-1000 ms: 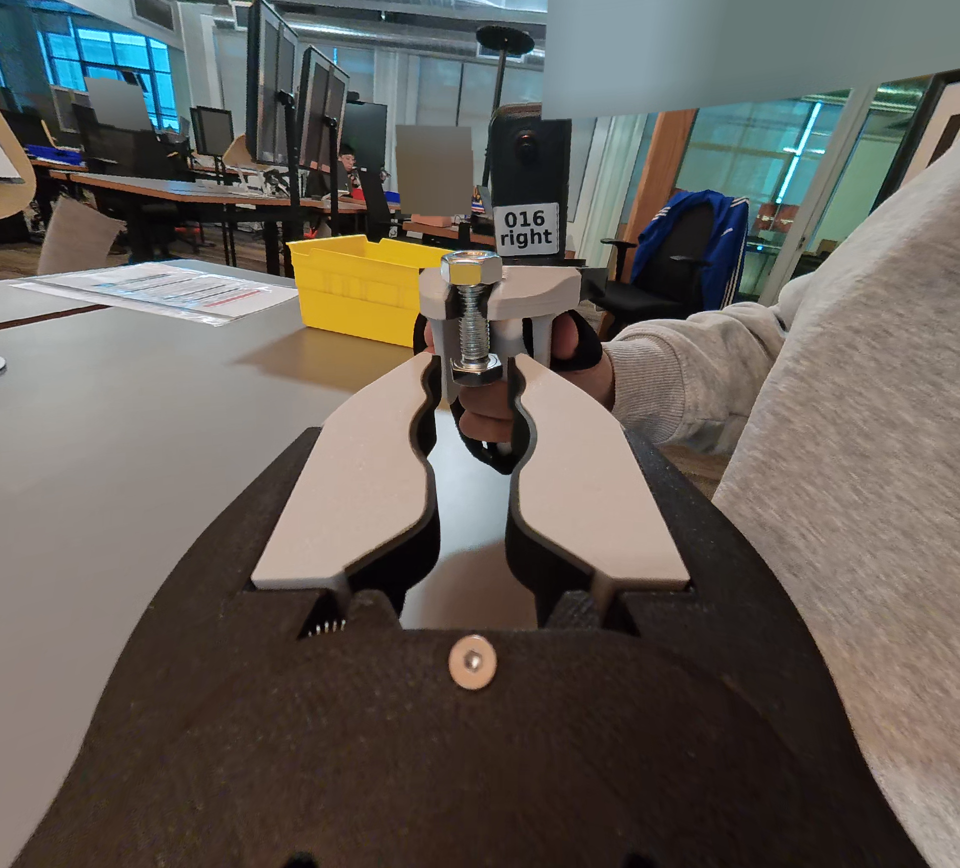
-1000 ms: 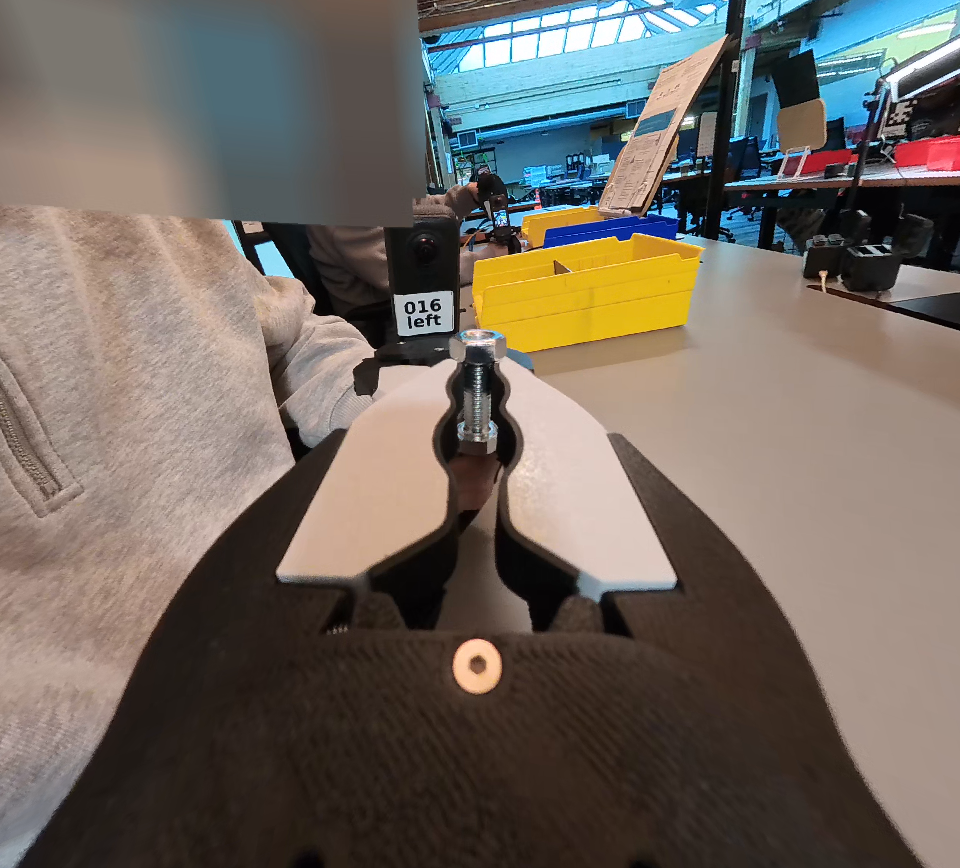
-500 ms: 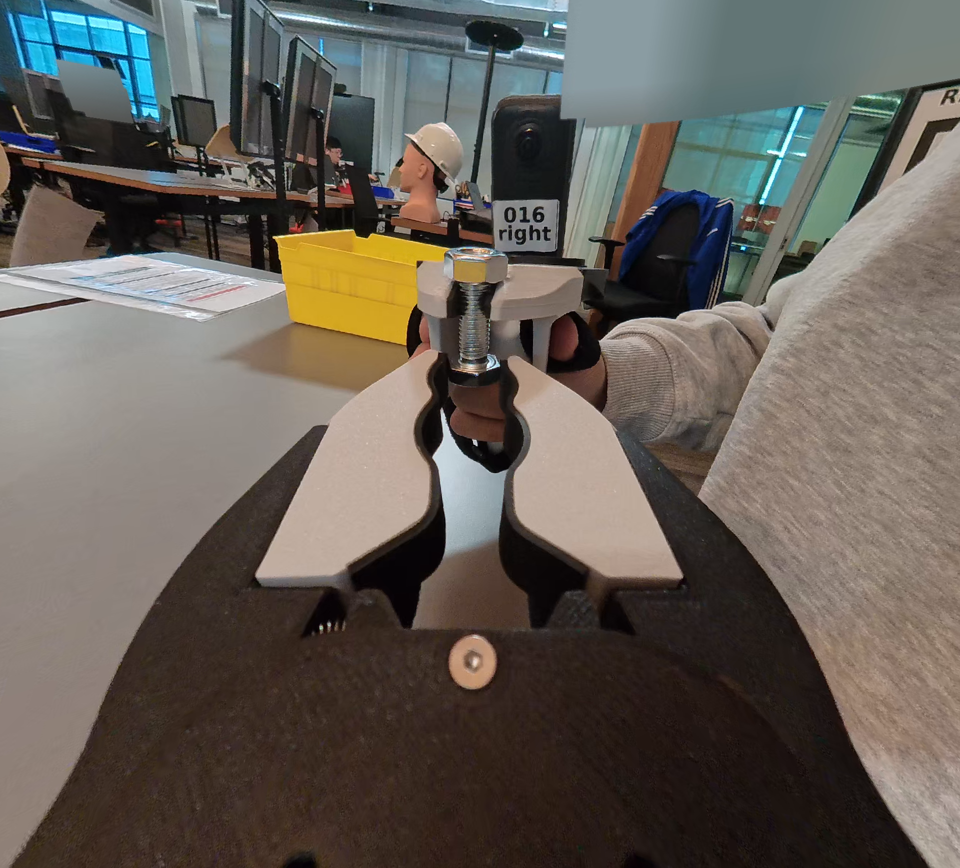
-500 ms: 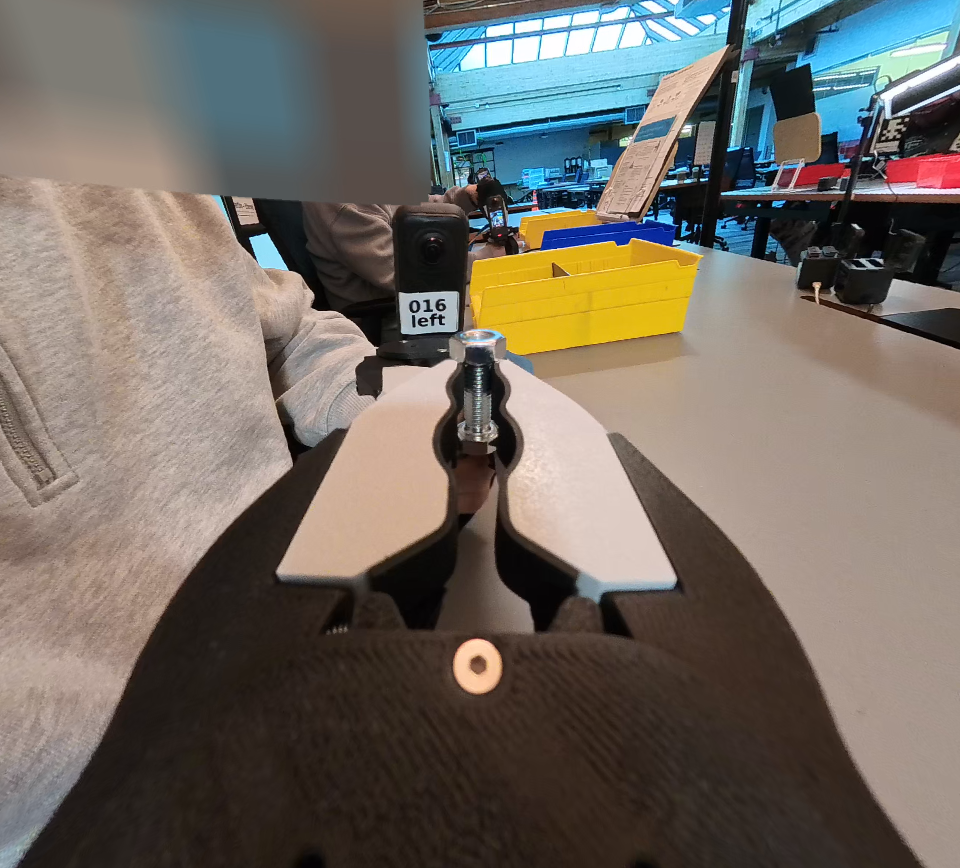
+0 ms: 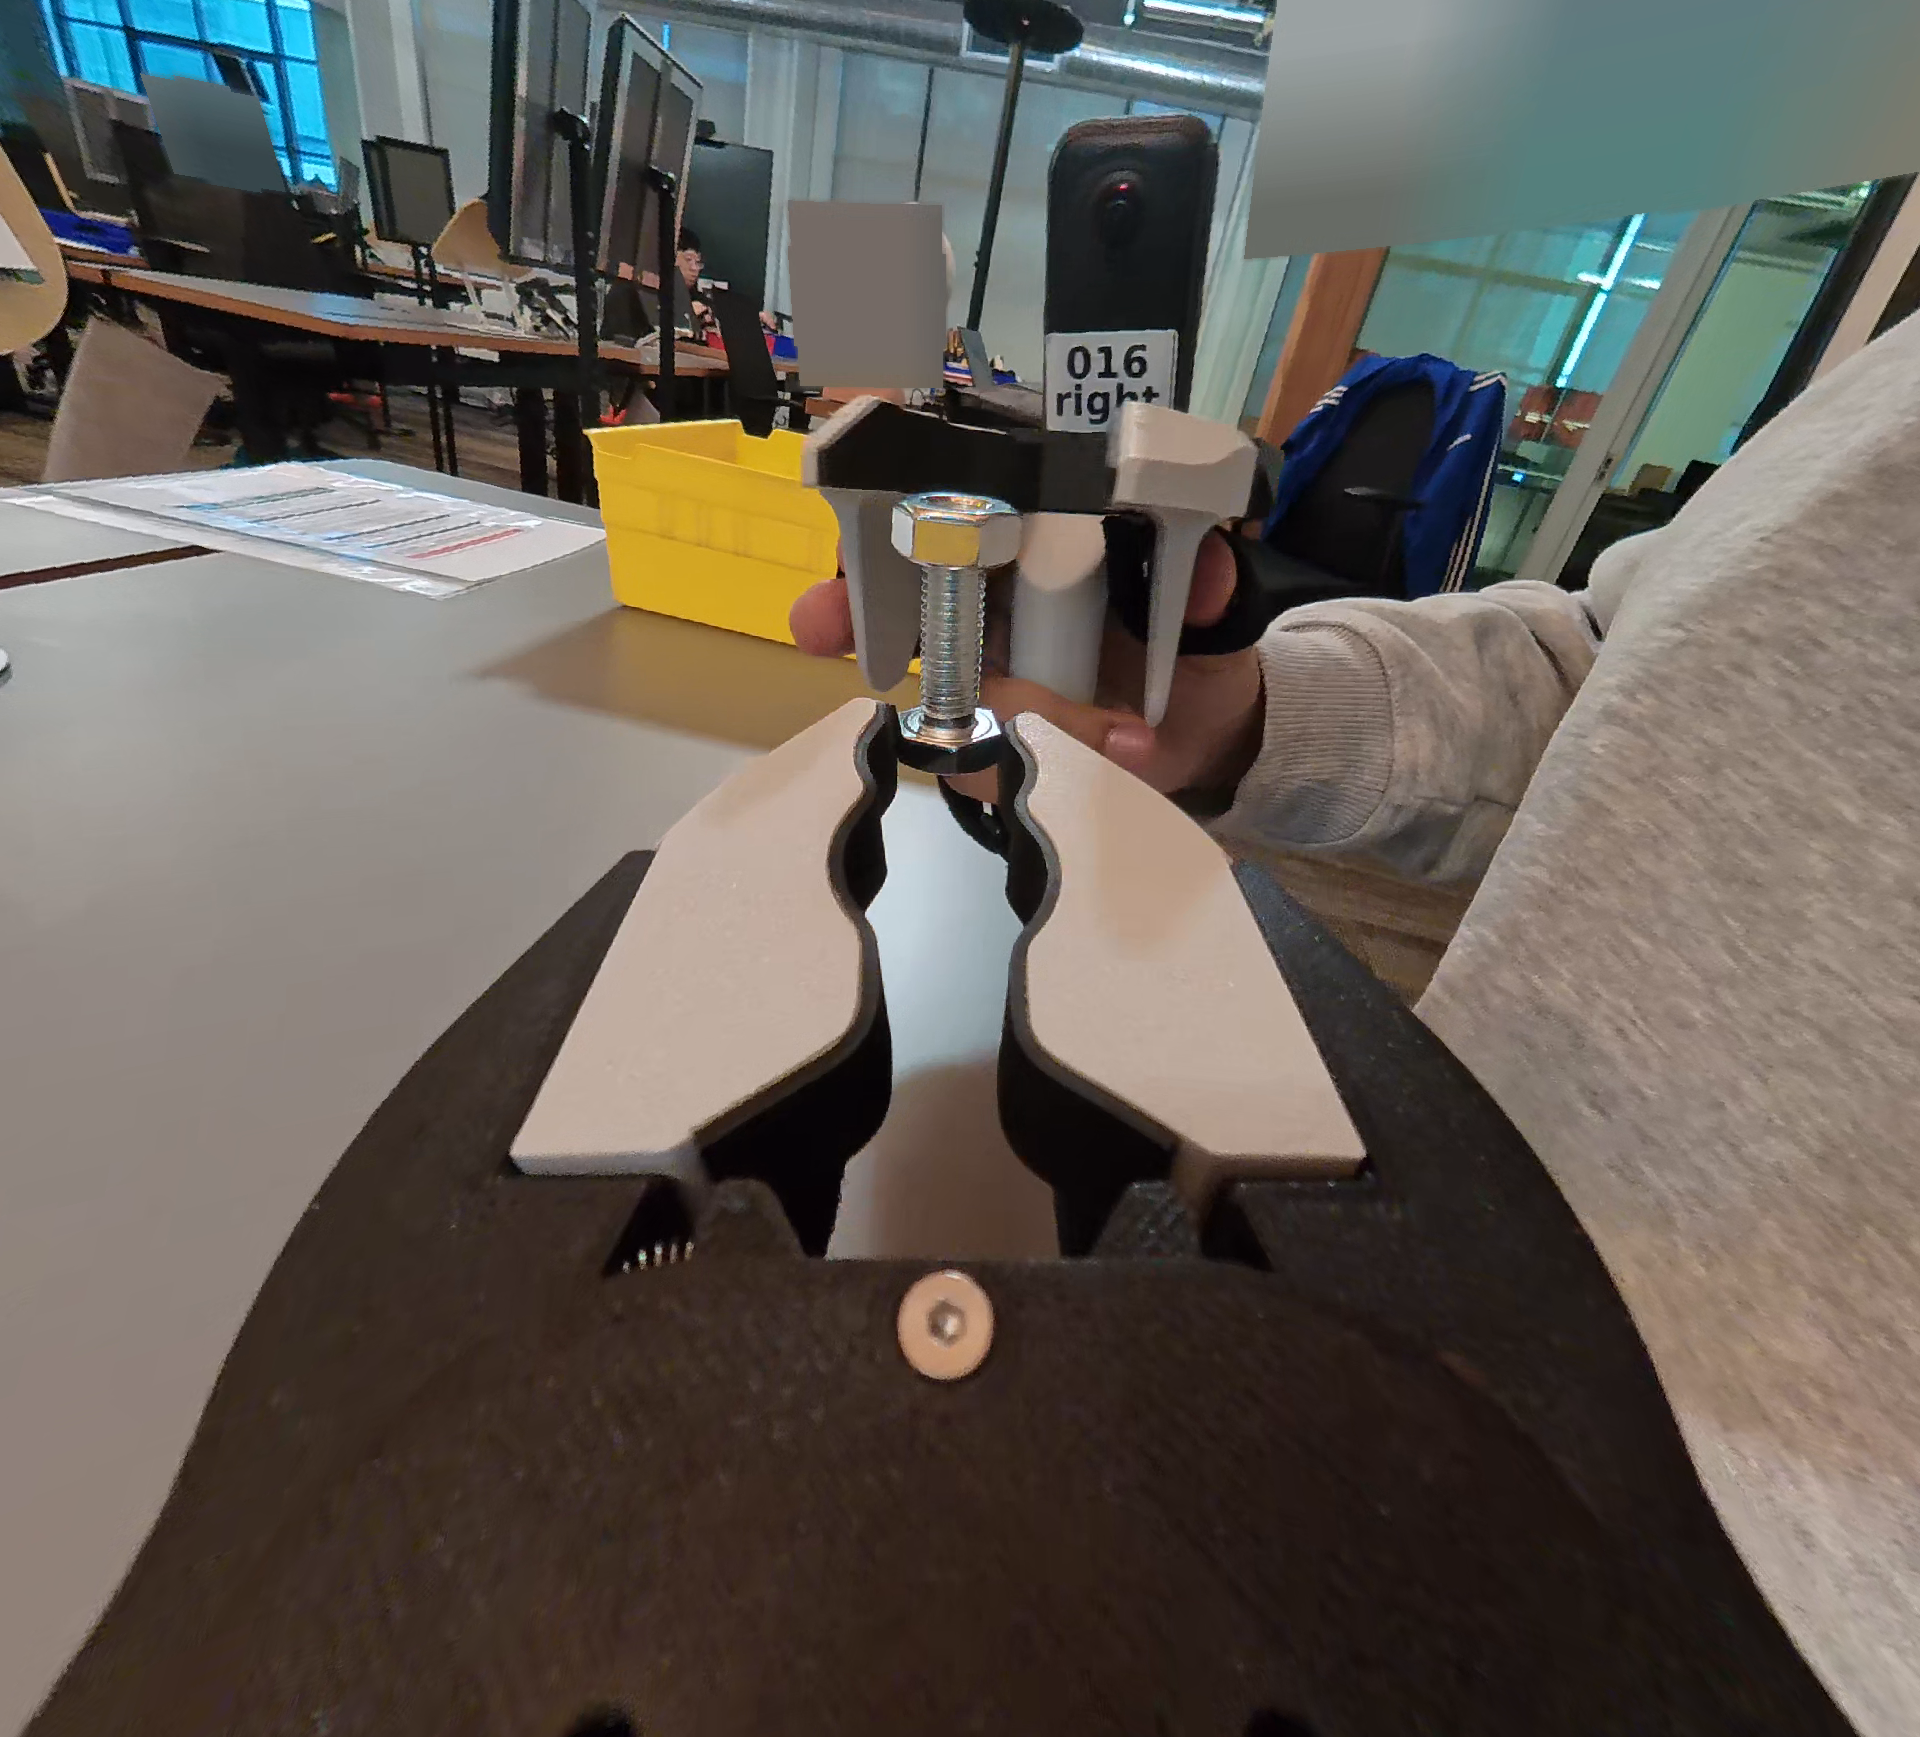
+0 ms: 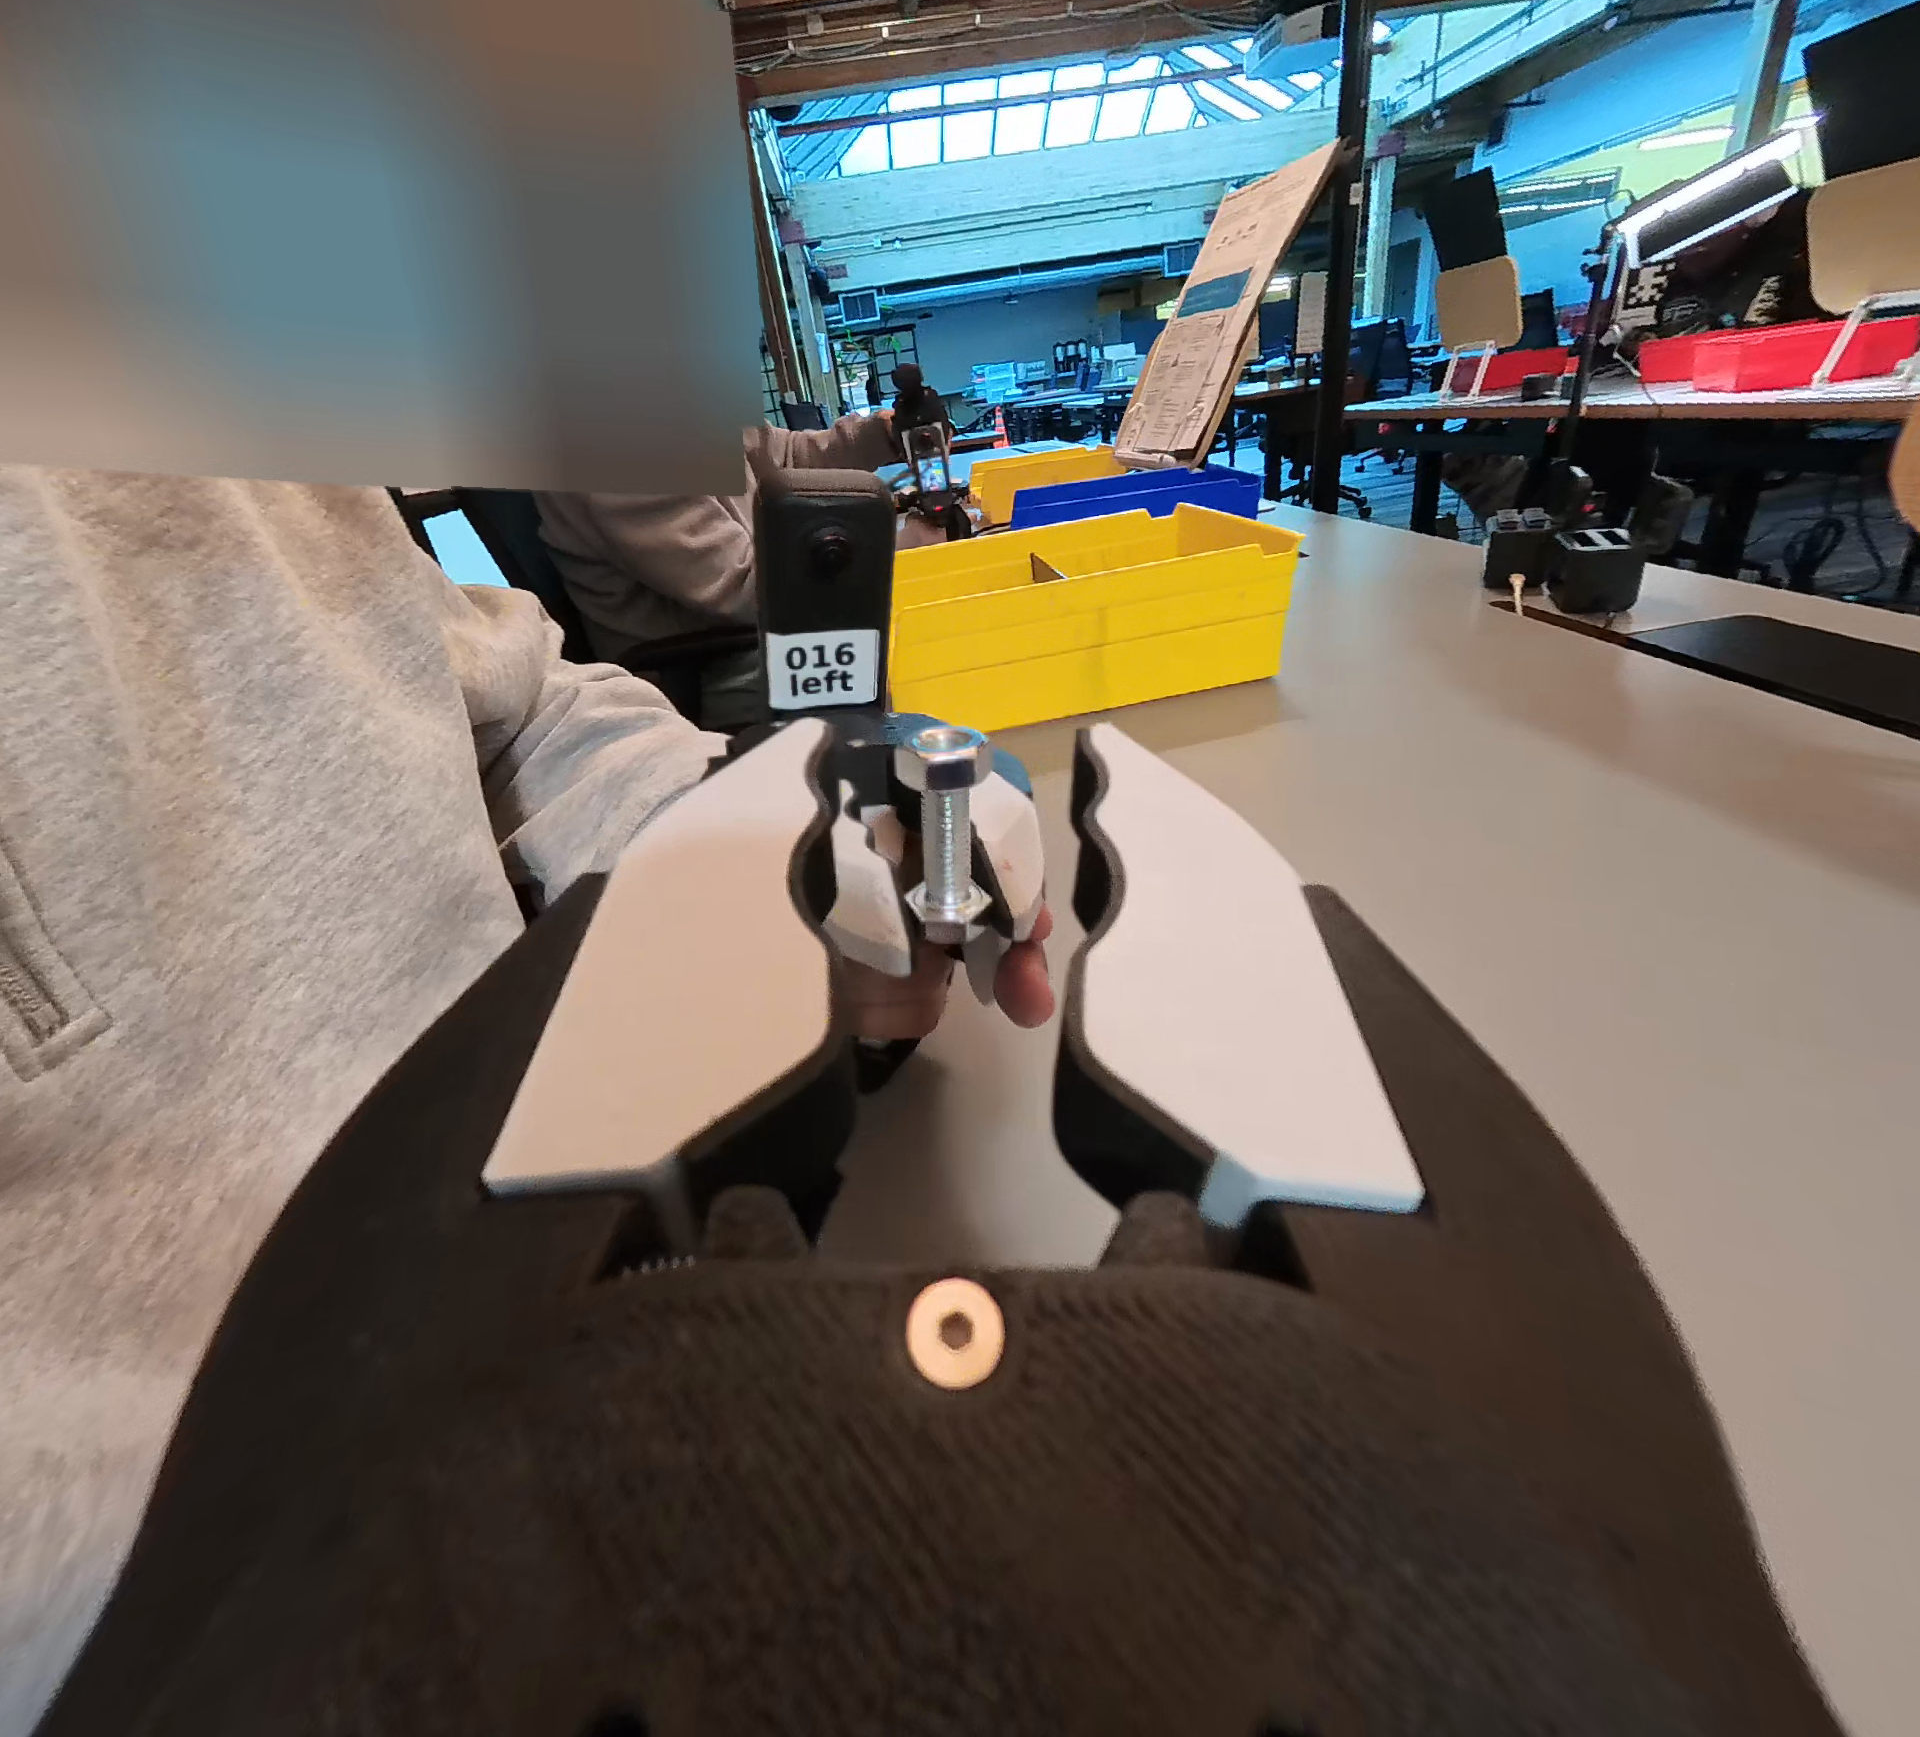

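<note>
Steel bolt [image 5: 951,617] upright, nut [image 5: 948,731] pinched by left gripper [image 5: 948,737]; right gripper [image 6: 948,757] spread.

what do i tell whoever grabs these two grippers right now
left gripper: shut on the silver hex nut, which sits near the lower end of the upright silver hex-head steel bolt.
right gripper: open, fingers either side of the bolt, apparently not touching it.
yellow plastic bin: behind them on the grey table.
Nut is on the bolt; only the left grip carries it.

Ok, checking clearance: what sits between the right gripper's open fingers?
The upright bolt, its nut pinched by the left gripper, gaps either side; seen in the right wrist view.
</note>
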Demonstrator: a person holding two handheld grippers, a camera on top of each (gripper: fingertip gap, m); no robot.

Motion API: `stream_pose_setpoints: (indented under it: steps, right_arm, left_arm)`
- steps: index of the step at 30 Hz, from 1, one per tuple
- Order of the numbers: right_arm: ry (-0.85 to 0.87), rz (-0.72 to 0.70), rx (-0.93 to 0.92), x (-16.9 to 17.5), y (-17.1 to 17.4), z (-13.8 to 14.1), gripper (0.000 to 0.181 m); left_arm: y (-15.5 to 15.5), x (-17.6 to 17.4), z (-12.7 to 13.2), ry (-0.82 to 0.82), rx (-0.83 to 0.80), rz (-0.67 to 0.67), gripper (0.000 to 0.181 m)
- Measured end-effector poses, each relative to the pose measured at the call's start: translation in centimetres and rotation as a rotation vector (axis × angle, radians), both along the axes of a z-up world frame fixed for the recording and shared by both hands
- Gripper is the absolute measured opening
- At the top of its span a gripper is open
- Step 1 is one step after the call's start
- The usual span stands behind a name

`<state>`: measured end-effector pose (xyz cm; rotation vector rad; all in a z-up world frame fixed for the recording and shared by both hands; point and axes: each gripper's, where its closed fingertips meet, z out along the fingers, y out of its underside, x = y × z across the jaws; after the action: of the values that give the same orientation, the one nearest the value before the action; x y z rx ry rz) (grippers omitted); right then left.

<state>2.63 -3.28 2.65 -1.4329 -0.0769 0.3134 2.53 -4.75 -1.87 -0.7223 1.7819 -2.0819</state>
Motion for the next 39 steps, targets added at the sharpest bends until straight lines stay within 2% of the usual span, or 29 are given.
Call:
stream_pose_setpoints:
  steps: [4, 6, 11, 15, 20, 22, 25, 28, 32, 35, 37, 39]
  right_arm:
    - [-0.002, -0.003, 0.023, -1.0, 0.8, -0.1, 0.070]
    - [-0.011, 0.017, 0.025, -1.8, 1.1, -0.2, 0.076]
    - [-0.077, 0.002, 0.006, -1.8, 0.9, -0.6, 0.073]
    - [-0.058, 0.008, 0.010, -1.2, 0.3, -0.3, 0.051]
    - [-0.084, -0.043, -0.008, -0.2, 0.2, -0.4, 0.050]
    - [-0.160, -0.097, -0.050, 0.6, 0.0, -0.7, 0.038]
    - [-0.316, -0.076, -0.123, 0.5, -0.8, -0.6, 0.010]
    - [-0.455, -0.021, -0.235, 0.0, -1.9, -0.1, 0.008]
    - [-0.570, 0.121, -0.433, -1.6, -3.5, 1.0, 0.011]
    - [-0.746, 0.174, -0.560, -2.2, -3.3, 1.4, 0.011]
    - [-0.878, 0.225, -0.629, -2.6, -2.6, 1.1, 0.010]
    - [-0.945, 0.308, -0.764, -2.8, -2.5, 0.1, 0.016]
  left_arm:
    - [-0.1, 0.2, -0.3, 0.011, 0.006, -0.002, 0.020]
    - [0.0, 0.3, -0.4, 0.014, 0.008, 0.006, 0.020]
    - [1.5, 1.4, 0.0, 0.027, -0.034, 0.060, 0.020]
    - [3.1, 2.2, 0.1, 0.029, -0.045, 0.114, 0.020]
    - [3.2, 2.3, -0.1, 0.022, -0.025, 0.117, 0.020]
    - [2.4, 1.9, -0.4, 0.012, 0.011, 0.086, 0.020]
    - [0.9, 0.9, -1.0, -0.007, 0.075, 0.018, 0.020]
    - [-0.3, -0.1, -1.1, -0.031, 0.108, -0.033, 0.020]
    - [-1.3, -0.8, -1.2, -0.043, 0.123, -0.070, 0.020]
    - [-1.6, -0.9, -1.2, -0.045, 0.127, -0.079, 0.020]
    - [-1.7, -1.1, -0.9, -0.047, 0.128, -0.091, 0.020]
    - [-1.8, -1.6, -0.2, -0.056, 0.109, -0.110, 0.020]
